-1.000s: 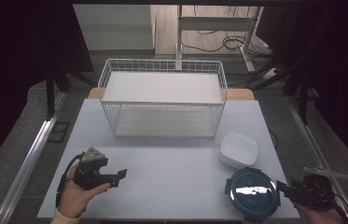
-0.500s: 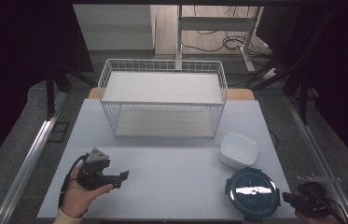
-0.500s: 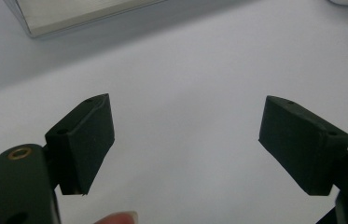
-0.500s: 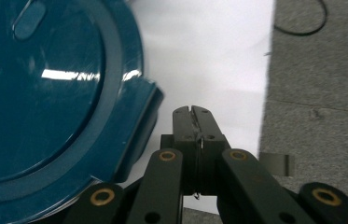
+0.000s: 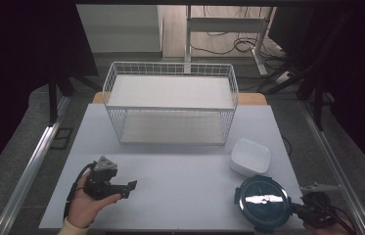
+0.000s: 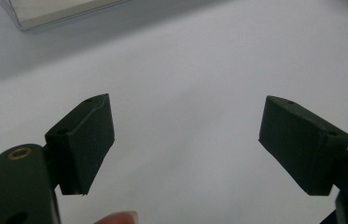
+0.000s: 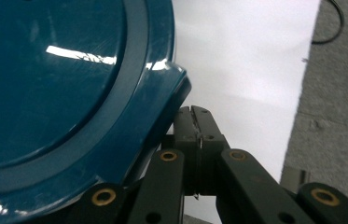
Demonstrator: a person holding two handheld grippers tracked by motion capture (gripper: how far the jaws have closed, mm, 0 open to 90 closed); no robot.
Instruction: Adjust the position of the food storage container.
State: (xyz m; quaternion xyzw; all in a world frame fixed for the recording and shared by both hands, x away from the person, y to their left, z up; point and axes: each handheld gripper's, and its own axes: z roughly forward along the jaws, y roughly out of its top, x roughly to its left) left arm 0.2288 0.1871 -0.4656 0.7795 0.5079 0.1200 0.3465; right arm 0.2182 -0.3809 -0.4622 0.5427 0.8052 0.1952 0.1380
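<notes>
Right tool point(image 7: 195, 122) pinched together empty beside the blue lid point(image 7: 55, 79); left tool point(image 6: 185, 140) wide, empty

Left gripper point(image 5: 130, 186) rests on the table point(image 5: 180, 171) at the near left, jaws spread with bare surface between them. Ahead of it, open white tabletop runs across to the round teal lid point(image 5: 264, 201). Beyond it, the wire basket point(image 5: 170, 105) blocks the far half of the table.

Right gripper point(image 7: 195, 140), jaws pressed together with nothing between them, sits at the near right corner, tight against the lid's rim. The white bowl point(image 5: 251, 156) stands just past the lid, narrowing the passage toward the basket. The table edge lies close on the gripper's outer side.
</notes>
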